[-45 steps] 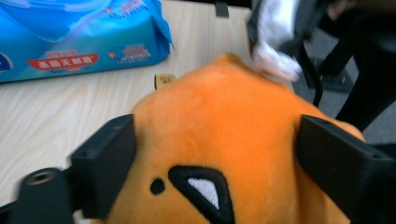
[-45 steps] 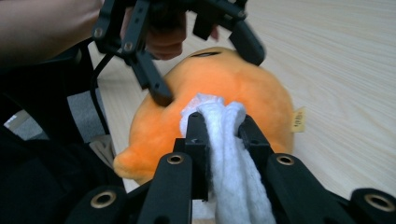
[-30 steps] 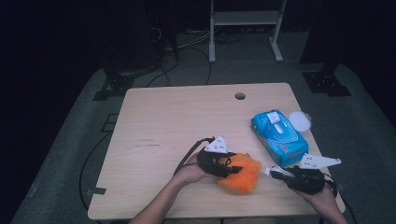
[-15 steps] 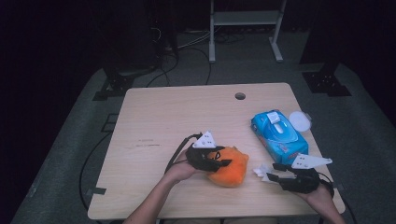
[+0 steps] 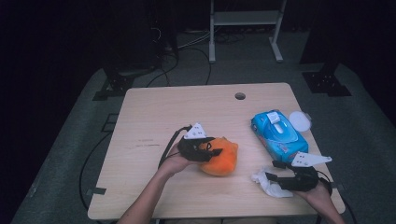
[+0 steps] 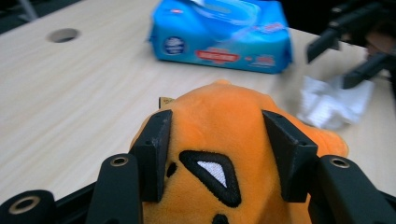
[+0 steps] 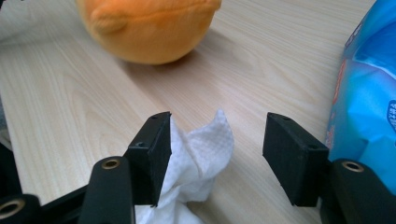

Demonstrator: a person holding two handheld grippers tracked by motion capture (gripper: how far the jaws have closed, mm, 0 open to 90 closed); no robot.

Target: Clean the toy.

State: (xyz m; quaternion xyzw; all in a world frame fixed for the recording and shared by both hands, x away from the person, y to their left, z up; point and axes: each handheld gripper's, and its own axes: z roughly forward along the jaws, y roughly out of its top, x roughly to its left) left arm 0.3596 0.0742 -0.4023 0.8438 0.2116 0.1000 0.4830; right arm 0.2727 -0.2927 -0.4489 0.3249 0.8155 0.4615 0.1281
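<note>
Your left gripper (image 6: 215,140) is clamping the orange plush toy (image 5: 222,156) near the table's (image 5: 154,112) front middle; your right gripper (image 7: 215,154) has just been opening, its jaws standing apart around the crumpled white wipe (image 7: 196,158) without pinching it; judging by this, wiping looks finished, with only the toy left to set down.

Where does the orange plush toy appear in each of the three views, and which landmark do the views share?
High view: orange plush toy low at centre, clamped by the left gripper.
Left gripper view: toy at bottom centre, squeezed between the black jaws.
Right gripper view: toy at top left, on the table.
Shared landmark: blue wipes pack.
</note>
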